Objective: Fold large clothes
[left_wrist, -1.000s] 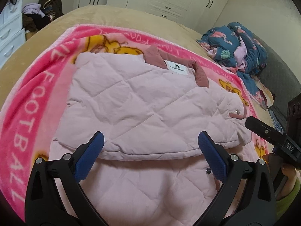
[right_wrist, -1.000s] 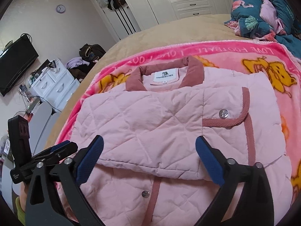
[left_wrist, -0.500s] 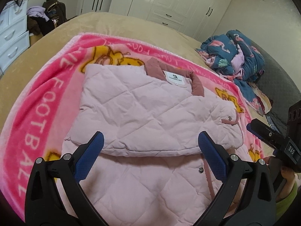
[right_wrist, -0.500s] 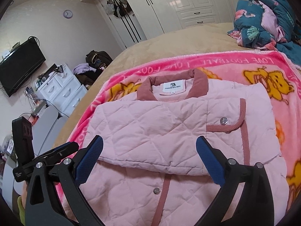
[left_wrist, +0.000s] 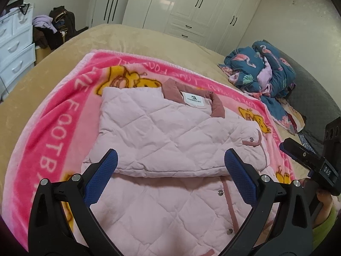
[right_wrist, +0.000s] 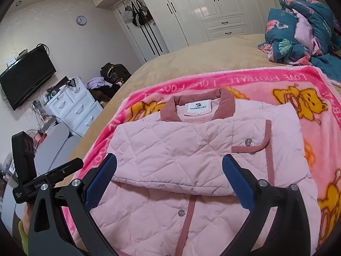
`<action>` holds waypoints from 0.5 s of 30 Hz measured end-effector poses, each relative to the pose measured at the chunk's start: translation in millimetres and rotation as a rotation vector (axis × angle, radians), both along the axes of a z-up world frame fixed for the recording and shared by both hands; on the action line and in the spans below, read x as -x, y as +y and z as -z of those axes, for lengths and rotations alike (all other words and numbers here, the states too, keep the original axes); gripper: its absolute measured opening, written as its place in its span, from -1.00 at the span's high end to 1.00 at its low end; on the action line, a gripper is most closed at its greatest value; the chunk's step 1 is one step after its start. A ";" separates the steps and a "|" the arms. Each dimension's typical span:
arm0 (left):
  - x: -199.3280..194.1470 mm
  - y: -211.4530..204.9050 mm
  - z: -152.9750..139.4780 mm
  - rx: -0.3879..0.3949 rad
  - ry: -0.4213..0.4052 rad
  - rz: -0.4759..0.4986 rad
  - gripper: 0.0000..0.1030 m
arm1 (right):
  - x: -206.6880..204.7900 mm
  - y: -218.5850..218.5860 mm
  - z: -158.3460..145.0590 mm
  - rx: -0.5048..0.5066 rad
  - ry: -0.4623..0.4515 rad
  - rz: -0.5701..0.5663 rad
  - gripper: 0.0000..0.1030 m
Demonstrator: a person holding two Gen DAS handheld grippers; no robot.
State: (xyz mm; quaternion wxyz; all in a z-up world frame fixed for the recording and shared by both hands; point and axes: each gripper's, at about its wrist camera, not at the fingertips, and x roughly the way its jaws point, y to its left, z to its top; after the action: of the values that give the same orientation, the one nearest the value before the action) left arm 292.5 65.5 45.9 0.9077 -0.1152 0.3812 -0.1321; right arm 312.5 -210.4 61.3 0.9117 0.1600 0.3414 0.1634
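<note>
Jacket [left_wrist: 170, 140], pale pink quilted, lies on pink cartoon blanket [left_wrist: 64, 128] spread across bed [left_wrist: 132, 40]. Sleeves folded over front, forming layered panel across chest; dusty-rose collar [right_wrist: 198, 104] with white label points toward far edge of bed. Hem nearest both cameras. Left gripper [left_wrist: 170, 181] hovers above lower jacket, fingers spread wide, holding nothing. Right gripper [right_wrist: 170, 183] likewise released, blue pads apart over fold edge. Crumpled teal flamingo bedding [left_wrist: 264, 68] near far right corner of bed, clear of jacket.
</note>
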 end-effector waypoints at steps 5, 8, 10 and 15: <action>10.9 2.7 -11.7 0.000 -0.031 -0.004 -0.82 | 9.4 -3.4 -7.3 0.004 -0.021 0.003 -0.92; 18.9 5.1 -17.4 0.003 -0.046 -0.004 -0.82 | 16.0 -5.8 -10.2 0.008 -0.028 0.004 -0.92; 24.0 6.7 -20.3 0.002 -0.053 -0.007 -0.82 | 19.5 -7.5 -11.5 0.008 -0.029 0.004 -0.92; 35.9 12.6 -25.7 0.006 -0.070 -0.020 -0.82 | 31.3 -13.0 -15.2 0.007 -0.040 0.007 -0.92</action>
State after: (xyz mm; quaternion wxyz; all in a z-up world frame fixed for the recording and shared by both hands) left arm 256.6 78.0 71.5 0.9215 -0.1172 0.3474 -0.1283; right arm 281.2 -223.4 76.4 0.9195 0.1548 0.3231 0.1621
